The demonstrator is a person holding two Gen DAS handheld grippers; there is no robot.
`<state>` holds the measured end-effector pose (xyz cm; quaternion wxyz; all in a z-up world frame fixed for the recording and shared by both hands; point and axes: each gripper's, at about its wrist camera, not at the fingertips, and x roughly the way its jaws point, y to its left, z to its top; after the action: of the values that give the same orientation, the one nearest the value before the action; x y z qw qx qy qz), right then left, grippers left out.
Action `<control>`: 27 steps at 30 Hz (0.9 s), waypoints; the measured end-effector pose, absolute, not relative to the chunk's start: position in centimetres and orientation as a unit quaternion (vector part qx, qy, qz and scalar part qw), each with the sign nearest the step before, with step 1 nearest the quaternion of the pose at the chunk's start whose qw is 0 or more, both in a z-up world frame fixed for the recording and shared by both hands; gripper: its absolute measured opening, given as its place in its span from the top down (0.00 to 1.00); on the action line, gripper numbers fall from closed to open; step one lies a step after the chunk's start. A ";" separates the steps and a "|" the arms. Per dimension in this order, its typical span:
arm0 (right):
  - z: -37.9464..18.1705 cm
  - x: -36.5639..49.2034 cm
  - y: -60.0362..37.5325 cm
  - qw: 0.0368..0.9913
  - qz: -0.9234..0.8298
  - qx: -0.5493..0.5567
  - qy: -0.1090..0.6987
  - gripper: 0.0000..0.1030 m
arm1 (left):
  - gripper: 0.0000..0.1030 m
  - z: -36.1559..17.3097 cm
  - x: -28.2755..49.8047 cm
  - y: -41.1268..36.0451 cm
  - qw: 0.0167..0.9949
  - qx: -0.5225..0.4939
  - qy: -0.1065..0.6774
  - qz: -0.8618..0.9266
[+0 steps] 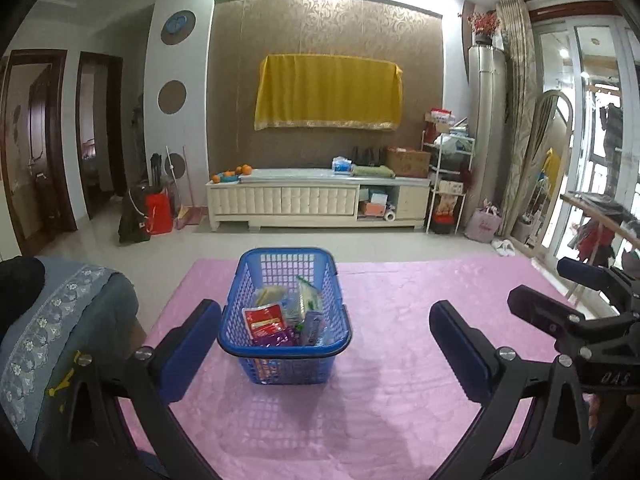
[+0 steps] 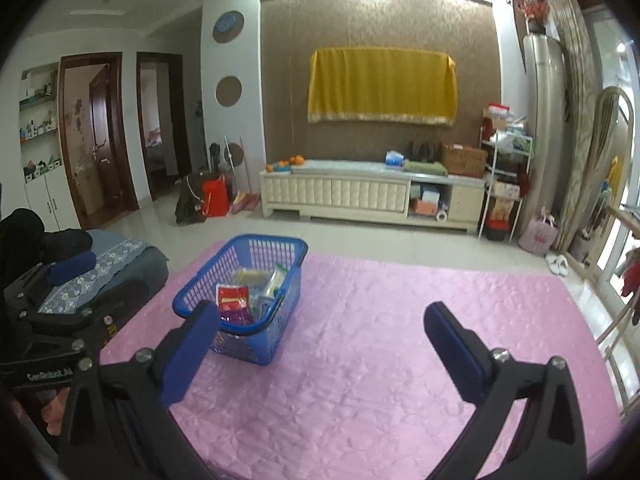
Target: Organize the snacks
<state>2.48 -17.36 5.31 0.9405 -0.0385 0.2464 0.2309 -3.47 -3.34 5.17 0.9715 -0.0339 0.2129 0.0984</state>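
One pink quilted mat [image 2: 380, 360], tiled floor [image 2: 360, 236].

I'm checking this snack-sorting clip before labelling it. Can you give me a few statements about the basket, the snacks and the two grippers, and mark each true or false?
1. The blue basket stands on the pink cloth. True.
2. The basket is empty. False: it holds several packets, among them a red packet.
3. The left gripper is open and holds nothing. True.
4. The right gripper is shut on a packet. False: its fingers stand wide apart with nothing between them.
5. Snack packets lie scattered on the cloth around the basket. False: all visible packets are inside the basket.
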 end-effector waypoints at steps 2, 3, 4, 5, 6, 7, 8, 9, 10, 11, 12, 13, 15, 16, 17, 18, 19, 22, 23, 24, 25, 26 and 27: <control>6.1 2.0 -17.6 0.941 0.236 -0.034 0.240 0.00 | 0.00 5.5 -3.9 -3.6 0.972 -0.031 0.209 0.101; 6.3 1.7 -17.6 0.941 0.238 -0.034 0.237 0.00 | 0.00 5.6 -4.0 -3.7 0.973 -0.028 0.207 0.101; 6.6 1.6 -17.5 0.942 0.237 -0.035 0.234 0.00 | 0.00 5.8 -4.0 -3.8 0.973 -0.024 0.206 0.103; 6.7 1.5 -17.5 0.943 0.236 -0.036 0.234 0.00 | 0.00 5.6 -4.1 -4.0 0.973 -0.021 0.205 0.103; 6.8 1.4 -17.4 0.943 0.234 -0.037 0.234 0.00 | 0.00 5.6 -4.0 -3.9 0.973 -0.019 0.205 0.104; 6.8 1.3 -17.4 0.943 0.234 -0.036 0.233 0.00 | 0.00 5.6 -4.0 -3.8 0.973 -0.018 0.205 0.105; 6.9 1.2 -17.3 0.943 0.234 -0.035 0.234 0.00 | 0.00 5.5 -4.0 -3.9 0.973 -0.018 0.206 0.105; 7.0 1.0 -17.4 0.943 0.235 -0.034 0.235 0.00 | 0.00 5.5 -4.1 -3.9 0.973 -0.018 0.206 0.106; 7.0 0.9 -17.4 0.942 0.236 -0.033 0.234 0.00 | 0.00 5.5 -4.0 -3.8 0.973 -0.019 0.205 0.105; 7.0 0.8 -17.3 0.942 0.235 -0.036 0.235 0.00 | 0.00 5.5 -4.2 -3.9 0.973 -0.020 0.205 0.106; 7.0 0.8 -17.2 0.942 0.235 -0.039 0.234 0.00 | 0.00 5.6 -4.4 -4.0 0.973 -0.021 0.205 0.106; 7.0 0.7 -17.1 0.943 0.233 -0.041 0.232 0.00 | 0.00 5.6 -4.4 -4.0 0.973 -0.022 0.205 0.103; 6.9 0.6 -17.1 0.943 0.234 -0.040 0.234 0.00 | 0.00 5.6 -4.3 -4.0 0.973 -0.023 0.206 0.100; 6.9 0.6 -17.1 0.943 0.234 -0.038 0.236 0.00 | 0.00 5.6 -4.3 -3.9 0.973 -0.028 0.207 0.097; 6.8 0.6 -17.1 0.942 0.234 -0.036 0.238 0.00 | 0.00 5.6 -4.5 -4.1 0.973 -0.030 0.207 0.095; 6.8 0.6 -17.1 0.941 0.235 -0.035 0.240 0.00 | 0.00 5.6 -4.5 -4.1 0.973 -0.031 0.208 0.095; 6.7 0.6 -17.1 0.940 0.237 -0.033 0.242 0.00 | 0.00 5.7 -4.6 -4.1 0.973 -0.031 0.207 0.097; 6.6 0.4 -17.1 0.940 0.237 -0.031 0.245 0.00 | 0.00 5.7 -4.7 -4.0 0.973 -0.034 0.209 0.093; 6.6 0.3 -17.1 0.940 0.236 -0.030 0.245 0.00 | 0.00 5.7 -4.8 -4.0 0.973 -0.034 0.209 0.092; 6.6 0.3 -17.1 0.940 0.236 -0.029 0.246 0.00 | 0.00 5.6 -4.8 -4.1 0.973 -0.033 0.209 0.093; 6.6 0.3 -17.1 0.939 0.237 -0.029 0.246 0.00 | 0.00 5.6 -4.9 -4.2 0.973 -0.031 0.210 0.093; 6.6 0.2 -17.0 0.939 0.237 -0.028 0.247 0.00 | 0.00 5.6 -4.9 -4.2 0.973 -0.031 0.211 0.093; 6.6 0.2 -17.1 0.939 0.238 -0.028 0.247 0.00 | 0.00 5.6 -4.9 -4.3 0.973 -0.032 0.212 0.091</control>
<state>0.16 -17.05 6.56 0.9390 -0.0277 0.2468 0.2378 -4.93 -4.26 5.57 0.9725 -0.0320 0.2118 0.0912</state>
